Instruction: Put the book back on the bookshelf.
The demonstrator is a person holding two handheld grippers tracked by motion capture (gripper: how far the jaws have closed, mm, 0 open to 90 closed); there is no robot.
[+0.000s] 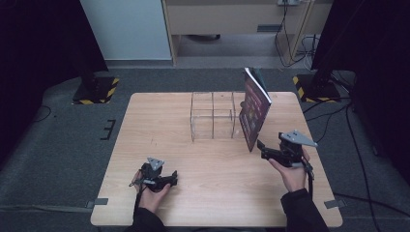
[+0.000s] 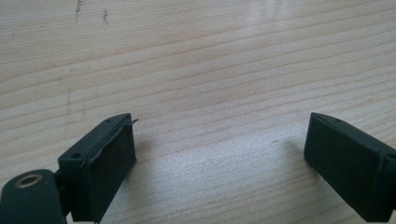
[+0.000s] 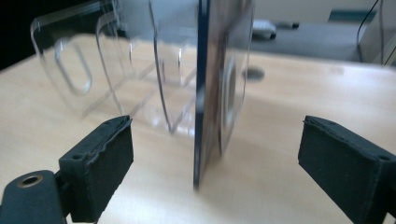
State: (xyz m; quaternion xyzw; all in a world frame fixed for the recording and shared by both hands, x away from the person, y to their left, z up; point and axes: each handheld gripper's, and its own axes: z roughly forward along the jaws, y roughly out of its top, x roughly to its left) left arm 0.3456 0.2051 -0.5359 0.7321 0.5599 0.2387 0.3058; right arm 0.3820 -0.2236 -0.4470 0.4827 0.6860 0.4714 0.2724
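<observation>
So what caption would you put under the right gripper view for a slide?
Open right gripper facing an upright book, edge-on beside a clear acrylic organizer on the wooden table.

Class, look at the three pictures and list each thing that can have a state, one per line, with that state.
Thin dark-covered book: standing on edge, leaning against the rack's right end, not gripped.
Clear plastic divider rack: upright on the table, its slots empty.
Left gripper: open, low over bare wood, holding nothing.
Right gripper: open, its fingers either side of the book's edge, not touching it.
Light wooden table: bearing the rack and book.
</observation>
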